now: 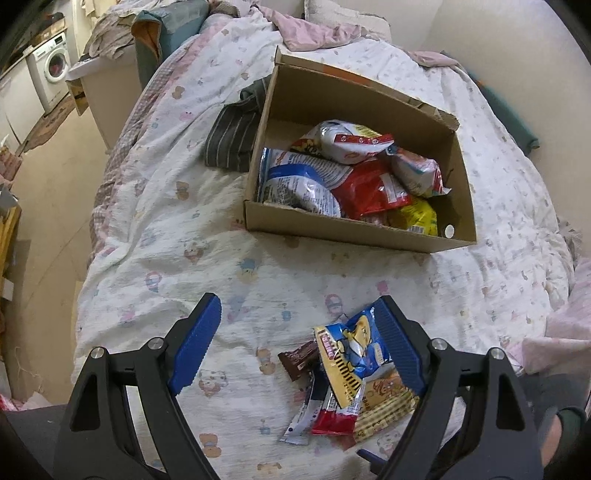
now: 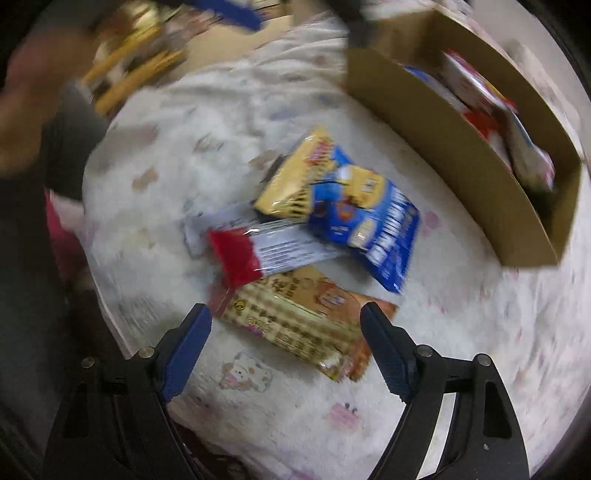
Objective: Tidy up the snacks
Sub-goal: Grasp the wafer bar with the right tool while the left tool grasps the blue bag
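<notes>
A cardboard box [image 1: 354, 230] lies on the bed and holds several snack bags. A small pile of loose snacks lies on the quilt in front of it: a blue and yellow pack [image 1: 356, 354], a brown bar [image 1: 297, 360], a red and white wrapper [image 1: 332, 417] and a tan checked pack [image 1: 388, 402]. My left gripper [image 1: 299, 317] is open and empty above the pile. In the blurred right wrist view my right gripper [image 2: 286, 323] is open and empty, over the tan checked pack [image 2: 303, 321], with the blue pack [image 2: 369, 218], red and white wrapper [image 2: 258, 247] and box [image 2: 461, 155] beyond.
A dark striped cloth [image 1: 234, 136] lies left of the box. The bed's left edge drops to the floor, with a washing machine [image 1: 53, 64] far left. A pink blanket [image 1: 310, 29] and pillows lie at the bed's far end.
</notes>
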A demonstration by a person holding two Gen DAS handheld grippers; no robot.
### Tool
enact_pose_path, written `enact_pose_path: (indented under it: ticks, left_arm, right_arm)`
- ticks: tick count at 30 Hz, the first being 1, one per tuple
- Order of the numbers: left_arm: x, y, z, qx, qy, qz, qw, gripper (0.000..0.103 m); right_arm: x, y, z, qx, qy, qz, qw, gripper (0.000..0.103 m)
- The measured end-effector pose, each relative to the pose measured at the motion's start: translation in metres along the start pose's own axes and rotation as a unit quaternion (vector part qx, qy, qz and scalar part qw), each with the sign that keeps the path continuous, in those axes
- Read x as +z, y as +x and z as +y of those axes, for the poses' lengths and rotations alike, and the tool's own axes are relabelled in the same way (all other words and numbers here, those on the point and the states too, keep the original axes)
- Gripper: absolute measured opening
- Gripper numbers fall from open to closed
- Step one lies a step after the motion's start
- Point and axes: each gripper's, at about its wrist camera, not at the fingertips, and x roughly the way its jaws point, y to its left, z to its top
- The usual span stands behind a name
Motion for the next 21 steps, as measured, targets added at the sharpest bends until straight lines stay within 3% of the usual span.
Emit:
enact_pose_path:
  ticks: [4,8,10,14,18,21]
  left_arm:
    - [0.002,0.0,0.001,0.001,-0.004,-0.002,1.0,0.083]
    - [0.002,0.002,0.006,0.005,-0.012,0.0,0.9999,0.083]
    - [0.002,0.001,0.01,0.006,-0.017,0.0,0.9998,0.083]
    - [0.002,0.001,0.012,0.008,-0.022,0.0,0.9997,0.083]
    - [0.003,0.0,0.012,0.006,-0.028,-0.002,0.9996,0.083]
    - [0.003,0.001,0.01,0.01,-0.026,0.001,0.9996,0.083]
  right_arm:
    - [0.001,0.014,0.002,-0.011,-0.026,0.009,1.0,0.072]
    - [0.003,0.013,0.004,-0.001,-0.021,0.0,1.0,0.04]
    - [0.0,0.01,0.0,0.006,-0.014,-0.001,1.0,0.033]
    - [-0.006,0.001,-0.018,0.044,0.033,-0.012,0.998,0.03]
    - [-0.02,-0.023,-0.045,0.099,0.105,-0.048,0.988,0.03]
    - [-0.032,-0.041,-0.064,0.105,0.151,-0.08,0.98,0.03]
